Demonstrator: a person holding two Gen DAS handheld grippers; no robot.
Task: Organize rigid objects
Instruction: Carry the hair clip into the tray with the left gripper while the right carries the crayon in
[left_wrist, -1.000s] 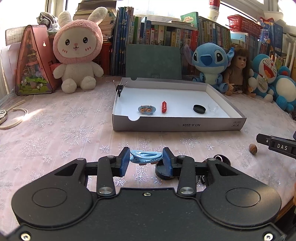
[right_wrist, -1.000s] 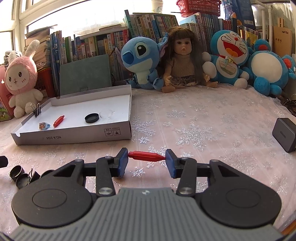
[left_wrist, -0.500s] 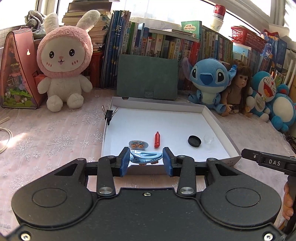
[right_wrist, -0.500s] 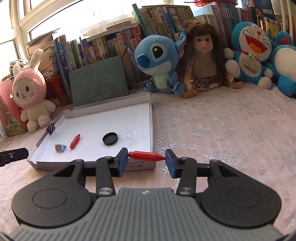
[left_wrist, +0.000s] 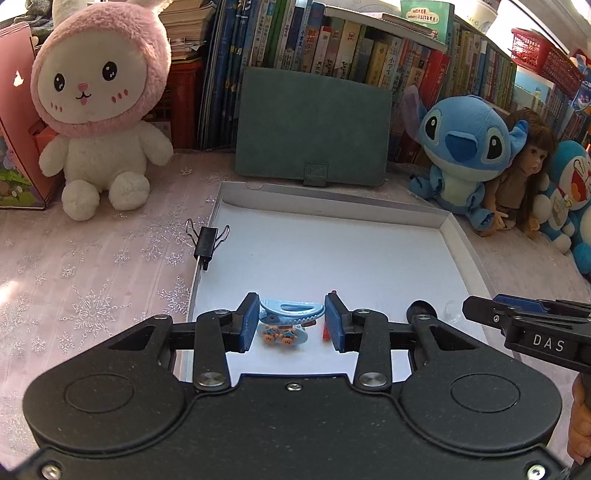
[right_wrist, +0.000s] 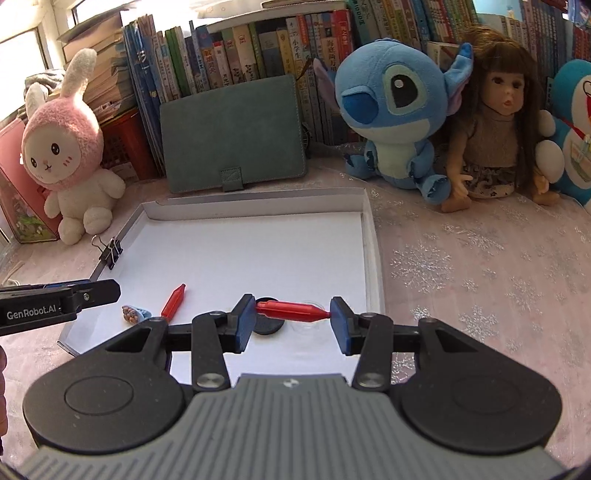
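Note:
My left gripper (left_wrist: 291, 320) is shut on a light blue hair clip (left_wrist: 291, 310), held over the near part of the white box lid (left_wrist: 332, 210). Under it in the lid lies a second small blue clip with orange beads (left_wrist: 282, 336). My right gripper (right_wrist: 292, 320) is shut on a red pen-shaped piece (right_wrist: 291, 309), gripped end to end above the lid (right_wrist: 369, 236). In the lid lie another red piece (right_wrist: 174, 300), the small beaded clip (right_wrist: 133, 314), a black cap (right_wrist: 266, 325) and a clear round piece (right_wrist: 310, 326). A black binder clip (left_wrist: 206, 242) grips the lid's left wall.
Behind the lid stands a green notebook case (left_wrist: 312, 123) against a row of books. A pink bunny plush (left_wrist: 96, 107) sits at the left, a blue plush (left_wrist: 465, 147) and a doll (right_wrist: 498, 129) at the right. The pink snowflake cloth (right_wrist: 480, 266) lies around the lid.
Both grippers have moved forward from the cloth to above the box lid, each still holding its piece. The lid and toys now appear much nearer.

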